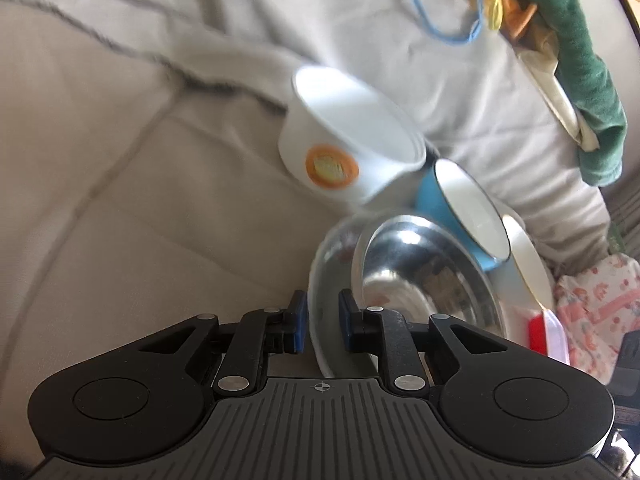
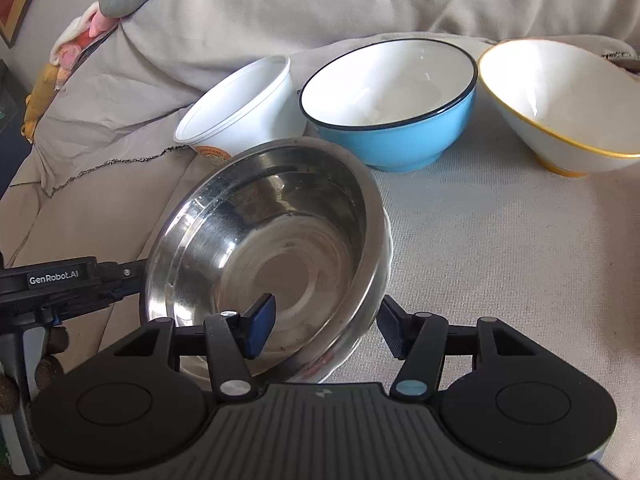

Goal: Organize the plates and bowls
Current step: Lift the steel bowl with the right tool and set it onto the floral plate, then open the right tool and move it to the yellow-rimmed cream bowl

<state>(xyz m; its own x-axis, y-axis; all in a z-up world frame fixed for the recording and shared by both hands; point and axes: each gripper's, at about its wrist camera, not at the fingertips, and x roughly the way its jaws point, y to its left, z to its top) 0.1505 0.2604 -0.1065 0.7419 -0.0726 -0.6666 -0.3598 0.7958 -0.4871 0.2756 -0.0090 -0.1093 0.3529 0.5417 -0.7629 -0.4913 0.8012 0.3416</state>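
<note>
A steel bowl (image 2: 280, 236) sits tilted inside a clear glass bowl (image 1: 328, 280) on the beige sofa. My left gripper (image 1: 323, 320) is shut on the glass bowl's rim; it shows at the left of the right wrist view (image 2: 100, 280). My right gripper (image 2: 324, 324) is open, one finger inside the steel bowl and one outside its near rim. Behind stand a white plastic tub (image 2: 244, 108) with an orange label, a blue bowl (image 2: 392, 108) and a white gold-rimmed bowl (image 2: 560, 108). The tub (image 1: 348, 136), blue bowl (image 1: 460, 208) and steel bowl (image 1: 424, 272) also show in the left wrist view.
A beige blanket (image 2: 280, 12) covers the sofa back. Green cloth (image 1: 584, 64) and a blue-handled bag (image 1: 440, 20) lie behind the bowls. A red and white container (image 1: 548, 332) and patterned cloth (image 1: 600, 312) lie beside them. Soft toys (image 2: 80, 40) lie at the sofa's far left.
</note>
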